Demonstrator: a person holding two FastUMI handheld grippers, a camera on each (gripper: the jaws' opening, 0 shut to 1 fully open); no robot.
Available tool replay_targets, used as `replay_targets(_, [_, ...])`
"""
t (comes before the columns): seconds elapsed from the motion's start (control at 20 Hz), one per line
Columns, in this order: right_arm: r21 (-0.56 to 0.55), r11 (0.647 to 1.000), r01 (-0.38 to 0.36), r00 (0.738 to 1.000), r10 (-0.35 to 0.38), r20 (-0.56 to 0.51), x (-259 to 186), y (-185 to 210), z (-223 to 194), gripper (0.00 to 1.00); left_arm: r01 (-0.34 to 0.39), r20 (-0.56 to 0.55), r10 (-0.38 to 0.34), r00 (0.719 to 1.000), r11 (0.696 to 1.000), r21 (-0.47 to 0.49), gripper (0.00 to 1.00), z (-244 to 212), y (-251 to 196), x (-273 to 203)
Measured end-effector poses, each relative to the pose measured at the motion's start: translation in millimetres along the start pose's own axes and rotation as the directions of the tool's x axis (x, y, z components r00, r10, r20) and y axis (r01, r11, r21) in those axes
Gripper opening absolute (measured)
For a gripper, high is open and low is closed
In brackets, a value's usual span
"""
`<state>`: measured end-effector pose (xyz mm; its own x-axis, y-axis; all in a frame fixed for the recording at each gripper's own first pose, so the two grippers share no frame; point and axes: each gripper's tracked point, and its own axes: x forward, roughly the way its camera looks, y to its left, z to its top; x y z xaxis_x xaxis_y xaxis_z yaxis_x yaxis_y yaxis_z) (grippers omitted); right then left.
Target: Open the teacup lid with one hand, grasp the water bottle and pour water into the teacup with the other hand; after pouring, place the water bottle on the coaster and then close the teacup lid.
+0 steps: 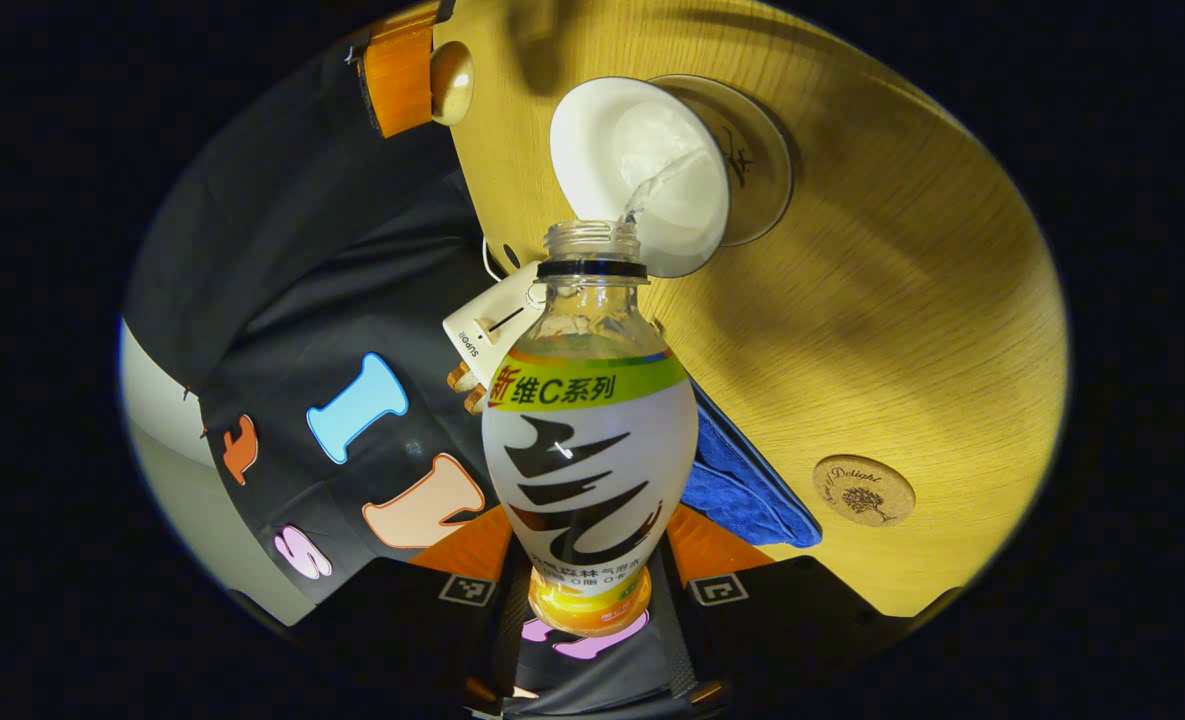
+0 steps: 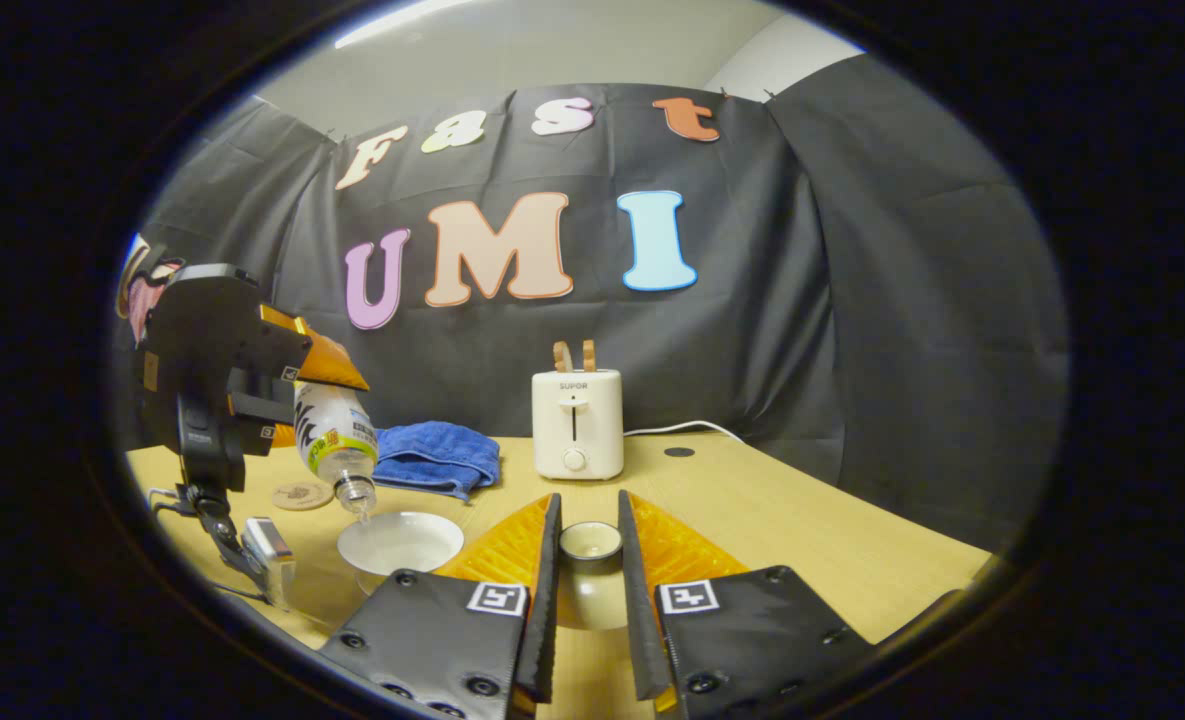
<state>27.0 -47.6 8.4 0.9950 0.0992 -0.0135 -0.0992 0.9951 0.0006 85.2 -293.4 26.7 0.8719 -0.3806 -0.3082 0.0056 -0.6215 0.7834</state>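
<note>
Meanwhile left hand-held gripper (image 1: 589, 590) clamps pouring water bottle (image 1: 589, 440) over teacup (image 1: 642, 175); right hand-held gripper (image 2: 589, 575) clenches lid (image 2: 590, 541).

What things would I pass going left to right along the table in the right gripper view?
Left gripper tipping the water bottle, then the blue towel, then the toaster, then the dark spot on the table.
</note>
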Motion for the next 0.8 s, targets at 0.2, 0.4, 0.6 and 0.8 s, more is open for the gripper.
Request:
replay_targets(0.2, [0.0,1.0,-0.003,1.0,0.003,-0.001,-1,0,0,0.33,0.017,0.027,-0.014,1.0,0.995,-0.1,0.53,2,-11,2])
replay_targets(0.4, [0.0,1.0,-0.003,1.0,0.003,0.0,2,0,0,0.33,0.034,0.08,-0.007,0.997,0.941,-0.336,0.53,7,-26,7])
replay_targets(0.6, [0.0,1.0,-0.003,1.0,0.003,0.0,3,-1,-1,0.33,0.051,0.096,0.01,0.995,0.783,-0.619,0.57,-2,-36,5])
replay_targets(0.8, [0.0,1.0,-0.003,1.0,0.003,0.001,5,-1,-1,0.33,0.066,0.095,0.038,0.995,0.471,-0.879,0.54,-21,-42,-1])
